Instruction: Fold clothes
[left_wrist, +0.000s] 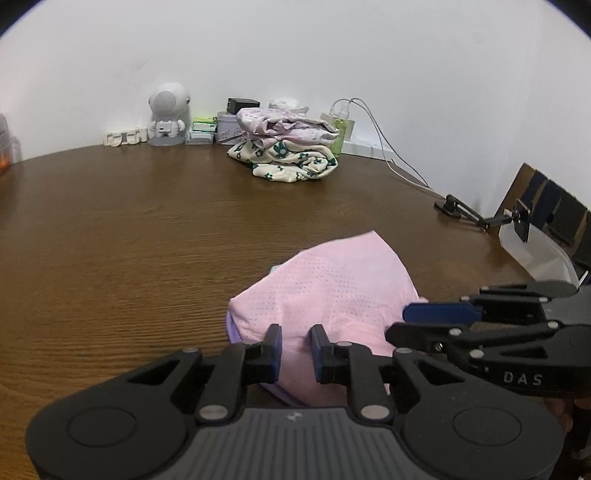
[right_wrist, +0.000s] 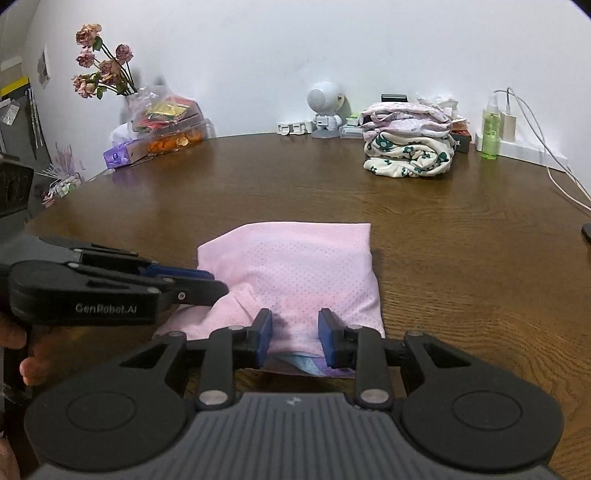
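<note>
A folded pink mesh garment (left_wrist: 332, 284) (right_wrist: 295, 266) lies on the brown wooden table (left_wrist: 147, 240) (right_wrist: 461, 240), with purple and blue layers showing under its near edge. My left gripper (left_wrist: 297, 350) is closed on the garment's near left part, with pink fabric between its blue pads. In the right wrist view the left gripper (right_wrist: 220, 282) comes in from the left, and the cloth bunches at its tips. My right gripper (right_wrist: 295, 334) is shut on the near edge, with fabric filling the gap. The left wrist view shows the right gripper (left_wrist: 397, 323) from the side.
A stack of folded clothes (right_wrist: 406, 144) (left_wrist: 288, 147) sits at the back by the wall. Near it are an astronaut-shaped speaker (right_wrist: 325, 110), a green bottle (right_wrist: 490, 129) and charger cables (left_wrist: 399, 162). Dried flowers (right_wrist: 103, 66) and snack bags (right_wrist: 166, 118) stand back left. A black phone stand (left_wrist: 480, 218) is at the right.
</note>
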